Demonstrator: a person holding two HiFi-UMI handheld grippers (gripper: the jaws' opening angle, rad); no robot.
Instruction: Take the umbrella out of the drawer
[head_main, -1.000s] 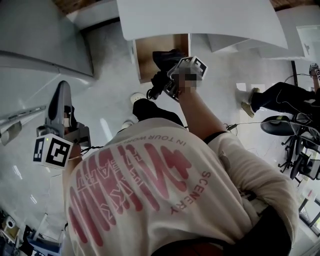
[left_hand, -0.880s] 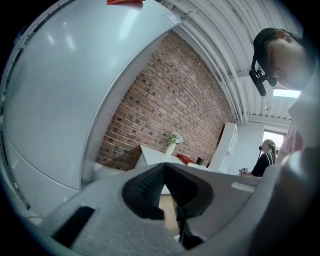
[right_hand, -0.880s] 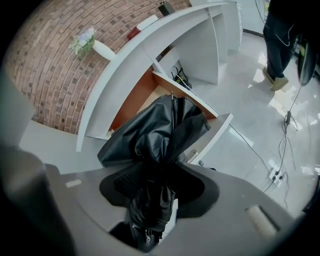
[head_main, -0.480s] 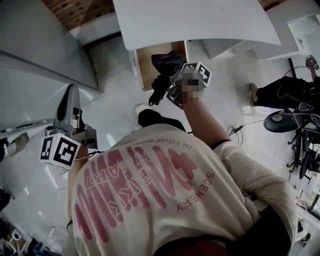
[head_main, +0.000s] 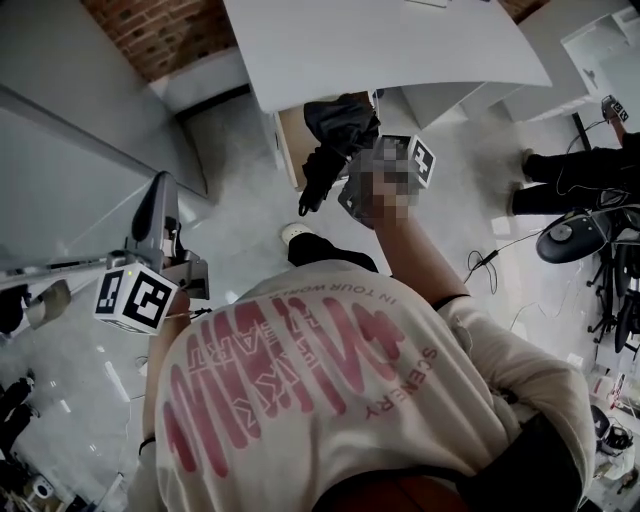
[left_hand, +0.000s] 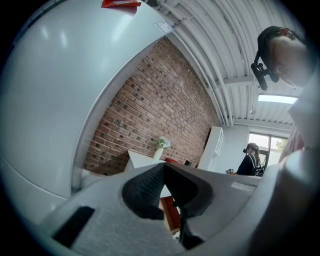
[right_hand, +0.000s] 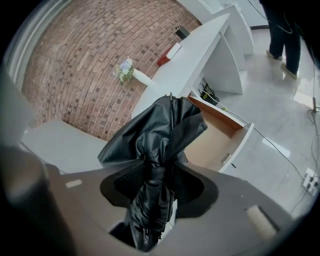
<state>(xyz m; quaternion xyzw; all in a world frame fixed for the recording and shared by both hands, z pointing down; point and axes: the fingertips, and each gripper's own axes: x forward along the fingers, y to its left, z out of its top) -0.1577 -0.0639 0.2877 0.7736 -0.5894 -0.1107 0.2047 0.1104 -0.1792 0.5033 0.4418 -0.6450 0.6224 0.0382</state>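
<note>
A black folded umbrella (right_hand: 160, 130) in its fabric sleeve hangs clear of the open wooden drawer (right_hand: 215, 140) under the white desk (right_hand: 185, 65). My right gripper (right_hand: 157, 182) is shut on the umbrella's lower part, and its loose top sticks out beyond the jaws. From the head camera the umbrella (head_main: 335, 130) hangs above the drawer (head_main: 290, 140), held by the right gripper (head_main: 345, 180). My left gripper (head_main: 155, 210) is off to the left by a white panel. It points level, with its jaws (left_hand: 164, 170) together and nothing between them.
A brick wall (right_hand: 85, 65) stands behind the desk, and a vase of flowers (right_hand: 127, 72) sits on the desk top. A large white panel (head_main: 60, 170) is at the left. A seated person (head_main: 580, 175), chairs and floor cables (head_main: 490, 265) are at the right.
The right gripper has lifted the umbrella up out of the drawer and tilted it. The left gripper has risen a little beside the white panel.
</note>
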